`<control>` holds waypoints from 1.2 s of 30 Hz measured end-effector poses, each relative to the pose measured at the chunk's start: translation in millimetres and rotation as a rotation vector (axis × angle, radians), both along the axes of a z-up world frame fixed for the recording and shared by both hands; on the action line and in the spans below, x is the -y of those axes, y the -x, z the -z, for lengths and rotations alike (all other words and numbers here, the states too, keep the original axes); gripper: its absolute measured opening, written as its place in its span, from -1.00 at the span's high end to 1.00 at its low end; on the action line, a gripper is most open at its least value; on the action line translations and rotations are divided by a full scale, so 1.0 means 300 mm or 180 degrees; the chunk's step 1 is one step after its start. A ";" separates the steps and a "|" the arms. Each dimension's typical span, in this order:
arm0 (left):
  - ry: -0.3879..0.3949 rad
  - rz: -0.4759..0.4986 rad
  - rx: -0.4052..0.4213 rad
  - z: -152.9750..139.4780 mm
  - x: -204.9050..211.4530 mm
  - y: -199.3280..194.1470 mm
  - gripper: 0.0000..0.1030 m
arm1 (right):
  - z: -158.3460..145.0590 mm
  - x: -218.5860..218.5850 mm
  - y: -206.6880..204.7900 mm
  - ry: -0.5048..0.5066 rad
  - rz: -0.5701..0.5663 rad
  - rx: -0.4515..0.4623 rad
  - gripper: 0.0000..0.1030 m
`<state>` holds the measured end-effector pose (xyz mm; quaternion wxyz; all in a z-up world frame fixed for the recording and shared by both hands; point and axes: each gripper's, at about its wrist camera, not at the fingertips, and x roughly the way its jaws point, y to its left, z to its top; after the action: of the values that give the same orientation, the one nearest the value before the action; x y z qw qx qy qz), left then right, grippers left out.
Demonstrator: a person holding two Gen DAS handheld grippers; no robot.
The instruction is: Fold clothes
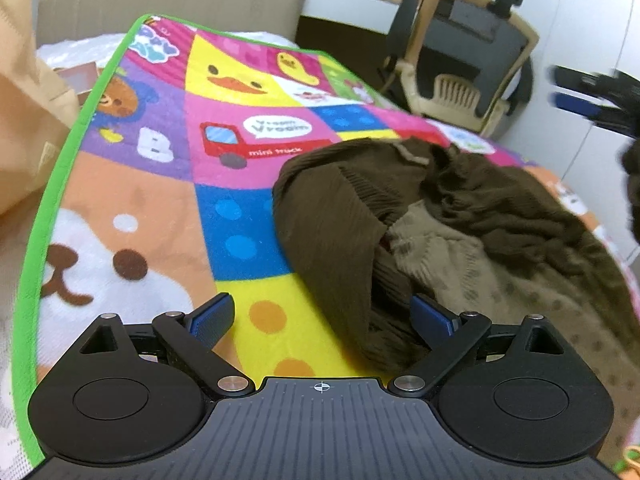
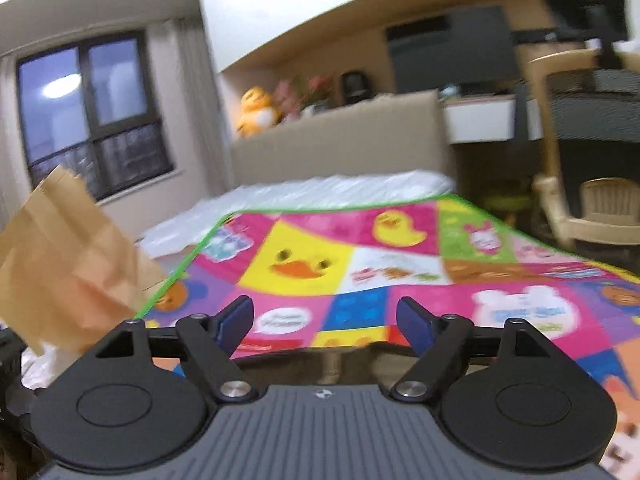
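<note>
Two open grippers, left (image 1: 322, 316) and right (image 2: 325, 322); one crumpled sweater (image 1: 440, 232).

Your left side: bare play mat (image 1: 168, 184) open; paper bag (image 1: 28, 120) crowds far left; crumpled brown sweater (image 1: 440, 220) blocks right.

A bright patchwork play mat (image 1: 168, 184), edged in green, is spread across the surface; a duck face, a red mini truck and a bear face are printed on it. A brown paper bag (image 2: 68, 264) is seen at nine o'clock, just beside the mat's green edge. At one o'clock an office chair (image 1: 468, 60) is set by a desk. A yellow plush toy (image 2: 256, 112) is perched behind a beige headboard (image 2: 340, 148) at twelve o'clock
</note>
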<state>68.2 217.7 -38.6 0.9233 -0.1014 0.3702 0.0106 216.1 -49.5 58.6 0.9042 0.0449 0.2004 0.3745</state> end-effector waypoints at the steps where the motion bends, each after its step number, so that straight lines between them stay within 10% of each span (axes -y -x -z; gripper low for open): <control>1: 0.0000 0.0009 -0.0034 0.006 0.007 -0.010 -0.87 | 0.020 0.035 0.013 -0.0010 0.0041 0.0016 -0.63; 4: -0.0040 0.0070 -0.0112 0.014 0.039 -0.044 -0.83 | 0.114 0.136 0.052 -0.0088 0.0162 -0.0073 -0.63; 11: -0.0478 0.0105 -0.0259 0.010 0.082 -0.112 0.68 | 0.324 0.295 0.028 -0.0482 0.0516 -0.0509 -0.63; 17: -0.2277 0.0117 0.0064 -0.099 0.144 -0.144 0.80 | 0.368 0.351 0.008 -0.0705 0.0556 -0.0647 -0.68; 20: -0.2697 -0.0070 0.0212 -0.172 0.110 -0.146 0.17 | 0.368 0.339 0.017 -0.0660 0.0525 -0.0607 -0.70; 23: -0.2716 -0.0277 0.0089 -0.194 0.049 -0.137 -0.45 | 0.363 0.332 0.024 -0.0641 0.0526 -0.0583 -0.71; 30: -0.2248 -0.0889 0.0091 -0.244 -0.047 -0.078 -0.53 | 0.367 0.329 0.019 -0.0642 0.0546 -0.0629 -0.75; 36: -0.0353 -0.0351 0.0552 -0.342 0.035 -0.081 -0.68 | 0.371 0.337 0.019 -0.0701 0.0623 -0.0633 -0.77</control>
<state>92.5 207.2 64.1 0.9541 -0.0710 0.2816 0.0731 210.3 -150.6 -52.8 0.9017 0.1999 0.2413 0.2981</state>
